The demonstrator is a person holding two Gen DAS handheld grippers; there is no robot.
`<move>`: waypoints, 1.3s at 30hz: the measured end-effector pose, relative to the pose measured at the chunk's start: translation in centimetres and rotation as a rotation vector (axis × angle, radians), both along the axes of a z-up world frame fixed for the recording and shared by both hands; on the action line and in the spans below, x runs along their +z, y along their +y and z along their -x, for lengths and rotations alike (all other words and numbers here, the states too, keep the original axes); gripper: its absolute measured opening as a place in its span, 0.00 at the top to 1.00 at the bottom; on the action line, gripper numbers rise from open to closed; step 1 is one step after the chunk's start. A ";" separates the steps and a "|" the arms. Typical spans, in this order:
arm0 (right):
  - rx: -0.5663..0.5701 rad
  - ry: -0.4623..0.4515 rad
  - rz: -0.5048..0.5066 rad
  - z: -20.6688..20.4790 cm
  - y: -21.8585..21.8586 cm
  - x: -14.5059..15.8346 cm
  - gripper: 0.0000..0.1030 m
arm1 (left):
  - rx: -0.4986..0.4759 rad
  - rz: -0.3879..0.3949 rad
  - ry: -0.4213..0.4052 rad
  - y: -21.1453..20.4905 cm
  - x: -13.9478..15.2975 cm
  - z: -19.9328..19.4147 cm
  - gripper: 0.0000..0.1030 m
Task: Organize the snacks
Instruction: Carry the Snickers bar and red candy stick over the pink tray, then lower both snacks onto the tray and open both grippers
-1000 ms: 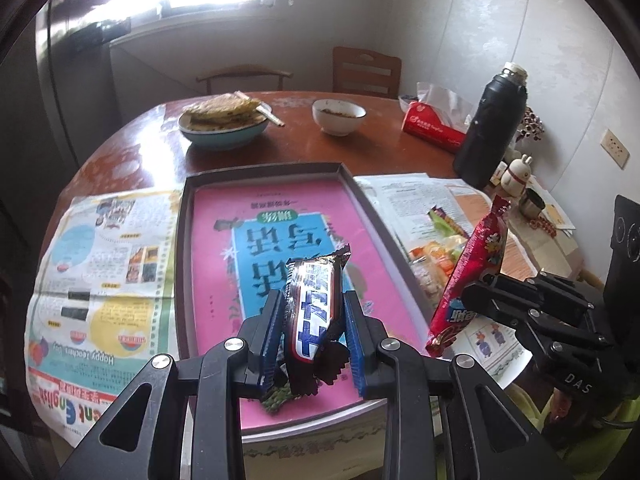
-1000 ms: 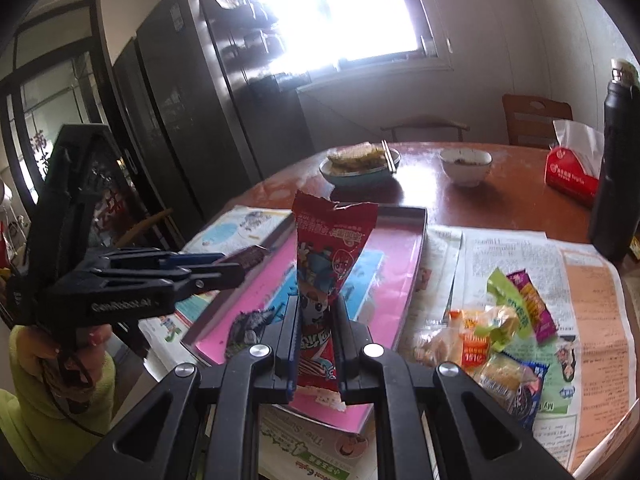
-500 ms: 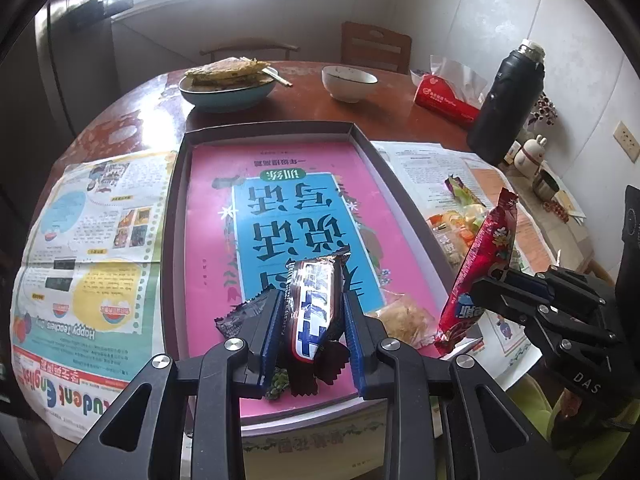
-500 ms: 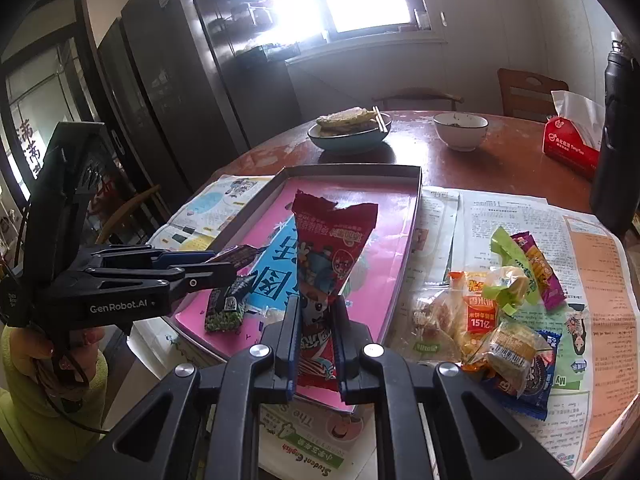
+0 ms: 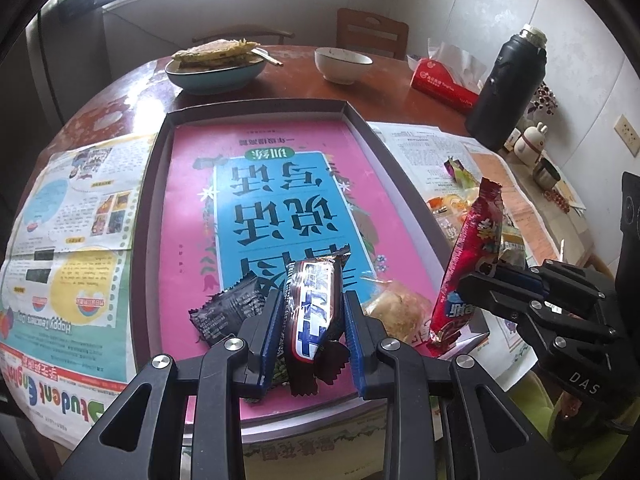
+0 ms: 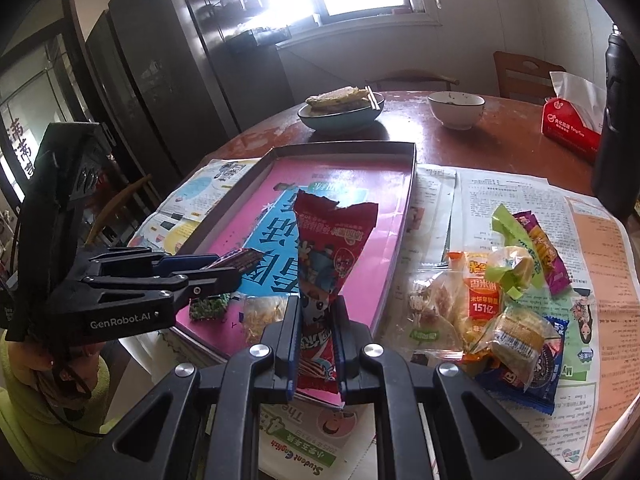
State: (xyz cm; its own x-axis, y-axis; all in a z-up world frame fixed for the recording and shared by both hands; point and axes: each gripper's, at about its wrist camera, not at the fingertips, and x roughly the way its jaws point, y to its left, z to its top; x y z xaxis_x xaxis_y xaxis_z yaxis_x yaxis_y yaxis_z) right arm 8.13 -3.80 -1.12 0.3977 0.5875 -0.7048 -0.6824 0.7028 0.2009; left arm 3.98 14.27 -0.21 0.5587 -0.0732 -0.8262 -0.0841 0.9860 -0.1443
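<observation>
Broadly, I read the round wooden table [image 5: 400, 76] as the work surface, glossy and reddish, with newspaper [image 5: 76, 216] spread flat to protect it. On that sits the shallow tray [image 5: 154, 184], a dark thin-walled rectangle lined with a smooth pink and blue printed sheet, which I take as the collecting place for the snacks. Off to its side on the papers lies the loose pile of snacks [image 6: 504, 304], crinkly clear and coloured wrappers heaped together, presumably still waiting to be sorted. My right gripper [image 6: 316, 320] is clenched on the red snack packet [image 6: 332, 240], a long glossy foil pouch with a jagged torn top, held upright by its lower end over the tray's near corner. My left gripper [image 5: 312, 332] grasps the chocolate bar [image 5: 314, 308], a stiff brown, white and blue wrapper with crimped ends, pinched across its width just above the tray's near edge. Already lying in the tray beside it are a small black packet [image 5: 228, 312] and a clear-wrapped pastry [image 5: 400, 308], so I judge both held items are meant to join them.
</observation>
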 end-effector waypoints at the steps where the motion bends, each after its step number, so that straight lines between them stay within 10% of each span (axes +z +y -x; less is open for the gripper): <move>1: 0.001 0.002 0.002 0.0 0.1 -0.1 0.86 | -0.002 -0.009 0.001 -0.1 -0.1 0.0 0.71; 39: 0.019 0.065 0.006 -1.0 2.1 -2.5 0.85 | 0.030 -0.073 0.013 0.4 -1.1 -1.1 0.71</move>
State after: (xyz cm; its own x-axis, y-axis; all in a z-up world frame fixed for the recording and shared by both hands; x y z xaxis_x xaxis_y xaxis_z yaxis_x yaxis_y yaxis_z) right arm 9.12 -1.71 -3.66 0.3395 0.5903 -0.7324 -0.6811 0.6913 0.2414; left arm 5.04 14.63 -1.31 0.5486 0.0042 -0.8361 -0.1156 0.9908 -0.0709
